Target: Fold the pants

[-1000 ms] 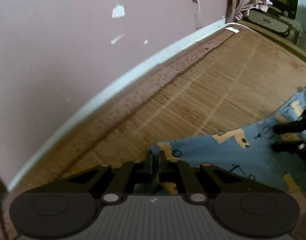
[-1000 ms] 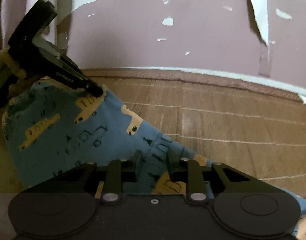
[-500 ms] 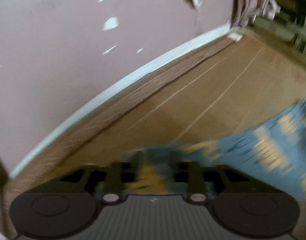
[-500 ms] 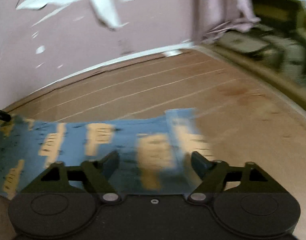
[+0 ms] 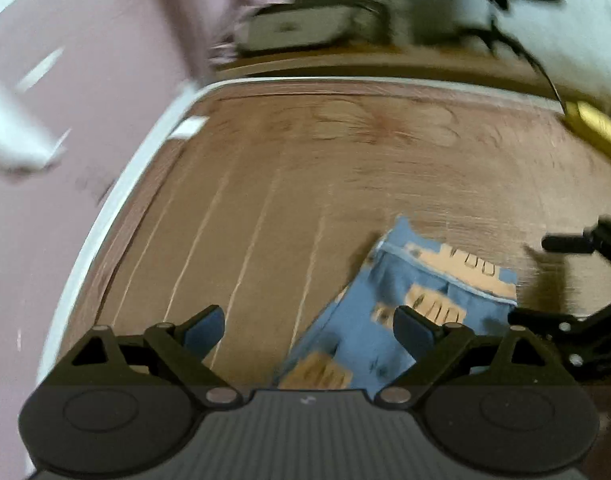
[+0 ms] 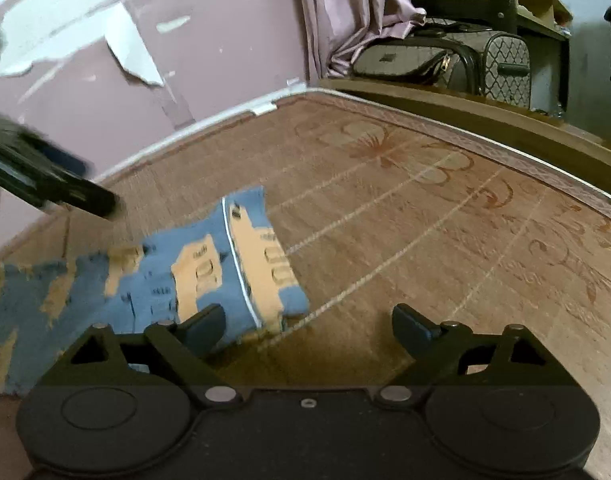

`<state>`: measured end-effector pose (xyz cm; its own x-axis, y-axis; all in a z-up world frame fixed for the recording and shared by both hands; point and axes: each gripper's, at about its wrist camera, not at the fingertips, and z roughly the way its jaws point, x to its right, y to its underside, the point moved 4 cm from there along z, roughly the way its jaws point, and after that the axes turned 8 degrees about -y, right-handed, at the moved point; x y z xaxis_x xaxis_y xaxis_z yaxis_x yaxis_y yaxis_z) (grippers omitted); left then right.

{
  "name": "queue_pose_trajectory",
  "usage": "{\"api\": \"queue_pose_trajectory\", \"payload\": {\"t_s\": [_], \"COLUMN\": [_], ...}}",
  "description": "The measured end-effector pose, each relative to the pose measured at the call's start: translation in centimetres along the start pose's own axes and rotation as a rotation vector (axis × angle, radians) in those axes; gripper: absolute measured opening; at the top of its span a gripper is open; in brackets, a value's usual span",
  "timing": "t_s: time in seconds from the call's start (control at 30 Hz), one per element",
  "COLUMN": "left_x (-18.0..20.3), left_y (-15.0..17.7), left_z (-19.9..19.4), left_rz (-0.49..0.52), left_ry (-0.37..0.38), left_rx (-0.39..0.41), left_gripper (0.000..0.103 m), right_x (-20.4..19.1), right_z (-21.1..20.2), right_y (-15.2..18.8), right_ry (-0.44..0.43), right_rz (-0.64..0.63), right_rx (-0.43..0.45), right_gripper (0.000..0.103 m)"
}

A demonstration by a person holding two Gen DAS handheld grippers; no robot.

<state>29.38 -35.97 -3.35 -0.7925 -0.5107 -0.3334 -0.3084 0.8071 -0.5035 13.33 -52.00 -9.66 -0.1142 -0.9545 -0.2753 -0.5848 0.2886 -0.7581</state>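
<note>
Only the right wrist view shows the handbags [image 6: 445, 64] beyond the mat [image 6: 385, 208]. The left gripper [image 5: 307, 326] and right gripper [image 6: 307, 324], pinching cloth a second ago, have just opened wide, holding nothing. The pants [image 6: 209, 272] lie flat by the right gripper's left fingertip.

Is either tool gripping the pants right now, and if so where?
Neither. The left tool and right tool both stand open, having just released. The blue pants lie loose on the mat.

Blue patterned pants [image 6: 209, 276] lie on woven mat [image 6: 425, 240]
</note>
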Motion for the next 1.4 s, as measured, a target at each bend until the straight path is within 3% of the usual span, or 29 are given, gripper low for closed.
{"api": "queue_pose_trajectory", "payload": {"t_s": [0.17,0.23,0.33,0.4,0.57,0.77,0.87,0.93,1.03,1.2,1.3,1.4], "left_x": [2.4,3.0,3.9,4.1,3.8,3.0,2.2,1.3,0.4,0.4,1.4,2.6], "left_y": [-3.5,-4.2,-4.3,-4.1,-2.9,-3.1,-3.4,-3.6,-3.8,-4.3,-4.4,-4.7], "left_z": [2.6,3.9,5.8,6.8,7.1,7.0,5.7,4.4,2.8,2.3,3.5,4.9], "left_rz": [0.034,0.057,0.071,0.044,0.014,-0.059,-0.119,-0.181,-0.266,-0.36,-0.396,-0.407], "left_ry": [0.076,0.067,0.078,0.089,0.093,0.105,0.117,0.148,0.185,0.278,0.273,0.269], "left_rx": [-0.033,-0.026,-0.035,-0.043,-0.028,-0.048,-0.04,-0.034,-0.08,-0.178,-0.28,-0.374], "left_gripper": [0.095,0.091,0.083,0.083,0.087,0.09,0.09,0.09,0.089,0.086,0.074,0.069], "right_x": [1.5,1.8,2.0,1.7,0.0,-1.2,-1.6,-2.8,-4.9,-6.9,-7.6,-8.3], "right_z": [0.0,0.0,0.4,0.9,1.4,1.8,1.4,1.1,0.7,1.0,0.9,1.0], "right_y": [-1.1,-1.3,-1.2,-0.9,-0.4,-0.1,-0.3,-0.3,0.3,1.2,1.6,1.9], "right_ry": [-0.026,-0.033,-0.051,-0.072,-0.1,-0.115,-0.097,-0.073,-0.048,-0.021,-0.023,-0.033], "right_rz": [0.059,0.073,0.087,0.085,0.018,-0.035,-0.07,-0.169,-0.333,-0.502,-0.554,-0.591], "right_rx": [0.004,0.007,-0.013,-0.043,-0.054,-0.056,-0.031,-0.006,0.018,0.013,0.012,0.007], "right_gripper": [0.088,0.085,0.072,0.056,0.052,0.023,0.016,0.014,0.012,0.012,0.012,0.011]}}
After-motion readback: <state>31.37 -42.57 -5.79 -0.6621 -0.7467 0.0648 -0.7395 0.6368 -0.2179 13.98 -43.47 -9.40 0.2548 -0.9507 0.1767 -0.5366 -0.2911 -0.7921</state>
